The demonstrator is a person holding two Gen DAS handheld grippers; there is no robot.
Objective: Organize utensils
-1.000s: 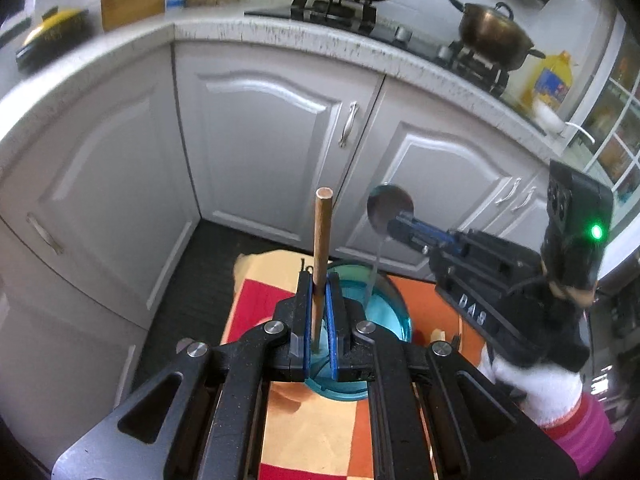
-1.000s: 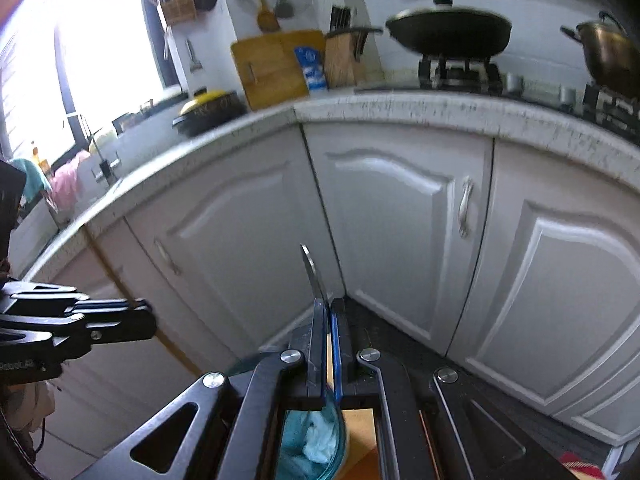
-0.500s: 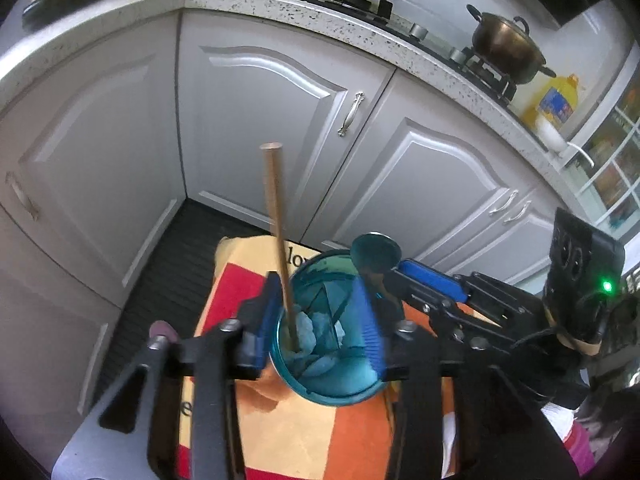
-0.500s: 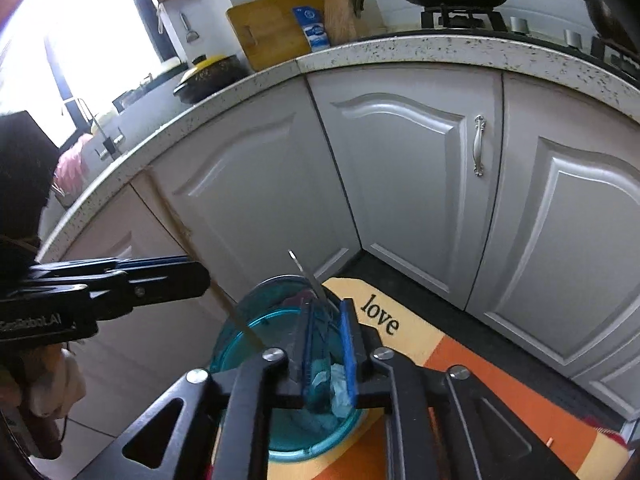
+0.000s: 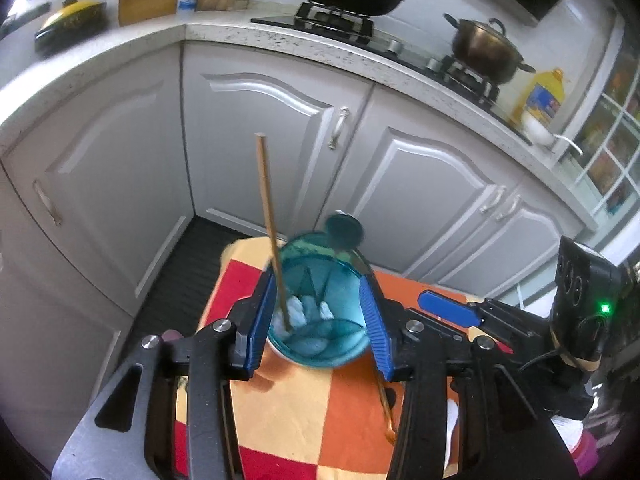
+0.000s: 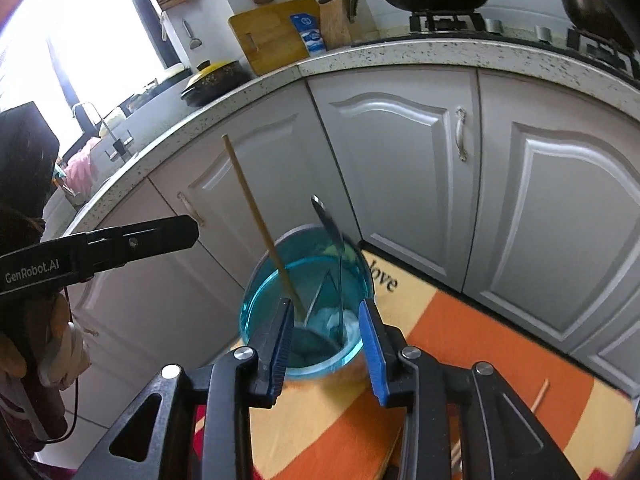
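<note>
Now chopstick (image 5: 271, 232) and spoon (image 6: 329, 236) stand in cup (image 6: 256, 308)

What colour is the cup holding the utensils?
Translucent teal-blue plastic cup, seen best in the right wrist view.

The cup (image 5: 320, 312) is clear blue plastic, glossy. A plain matt wooden stick (image 5: 272, 232) and a shiny metal spoon (image 6: 330, 232) stand in it. Beneath lies a matt woven cloth (image 5: 320, 412). The cabinet doors (image 6: 400, 152) look smooth, satin grey.
</note>
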